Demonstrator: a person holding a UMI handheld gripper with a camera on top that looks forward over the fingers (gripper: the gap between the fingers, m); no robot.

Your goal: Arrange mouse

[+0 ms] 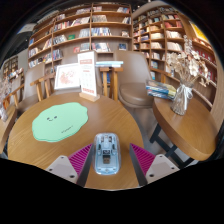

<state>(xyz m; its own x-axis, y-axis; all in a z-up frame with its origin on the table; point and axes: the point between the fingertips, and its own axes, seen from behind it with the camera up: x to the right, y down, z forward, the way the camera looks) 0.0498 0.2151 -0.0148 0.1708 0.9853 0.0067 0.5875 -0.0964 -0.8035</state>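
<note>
Ideally, with the mouse [106,154] sitting low in the frame's centre between the spread-apart gripper [111,159] fingers, close squarely on its sides before carrying it toward the green mat [59,121].

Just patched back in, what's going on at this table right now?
A hand-held gripper is at a round wooden table in a room lined with bookshelves. A translucent blue-grey computer mouse stands between its pink-padded fingers, resting on the tabletop with a gap at each side, so the fingers are open. Beyond the mouse and off to one side lies a light green round mat, with an upright red-and-white sign card further back.
</note>
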